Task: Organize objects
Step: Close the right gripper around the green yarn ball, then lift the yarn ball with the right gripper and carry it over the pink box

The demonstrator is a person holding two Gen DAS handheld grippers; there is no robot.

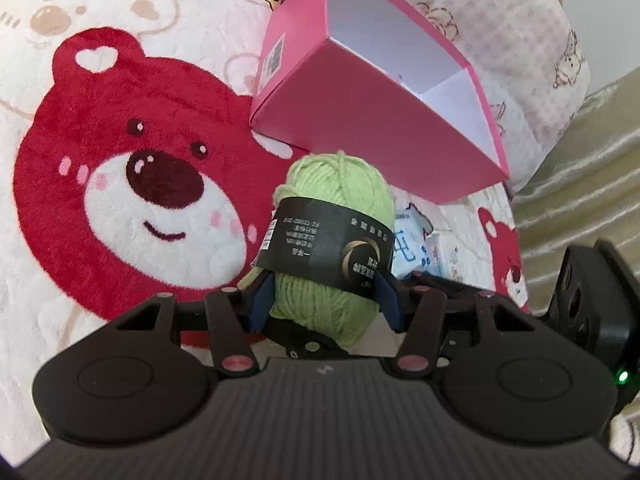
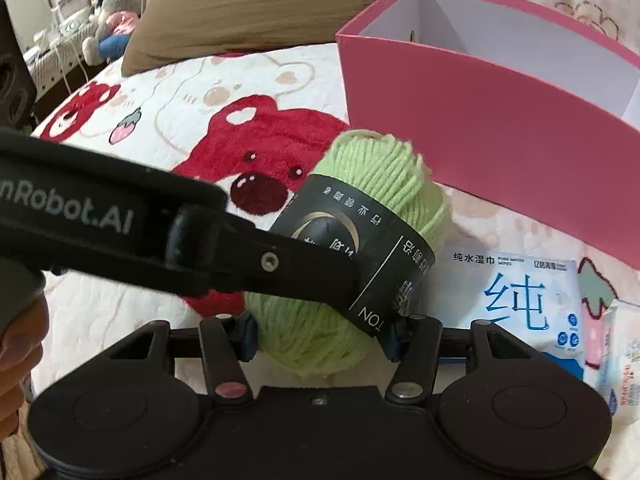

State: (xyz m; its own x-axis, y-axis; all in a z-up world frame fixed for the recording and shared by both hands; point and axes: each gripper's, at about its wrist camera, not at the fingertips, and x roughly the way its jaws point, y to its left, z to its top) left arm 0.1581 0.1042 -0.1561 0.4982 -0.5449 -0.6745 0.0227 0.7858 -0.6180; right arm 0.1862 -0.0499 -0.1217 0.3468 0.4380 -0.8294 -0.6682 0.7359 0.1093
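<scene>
A ball of light green yarn [image 1: 336, 184] with a black paper band is held above the bed. My left gripper [image 1: 326, 300] is shut on its lower half, with a blue pad on each side. In the right wrist view the same yarn [image 2: 384, 172] also sits between the pads of my right gripper [image 2: 320, 336], which press on its sides. One black finger [image 2: 280, 268] of the left gripper crosses in from the left and lies on the band. Just behind the yarn stands an open pink box [image 1: 360, 120], white inside, and no contents show in the pink box [image 2: 480, 140].
A pack of wet wipes [image 2: 516, 300] lies on the bear-print blanket [image 1: 120, 200] under the yarn, with a second small pack [image 2: 620, 360] at the right edge. A brown pillow [image 2: 260, 0] and plush toys [image 2: 112, 12] are at the back. A person's hand [image 2: 16, 352] shows at the left.
</scene>
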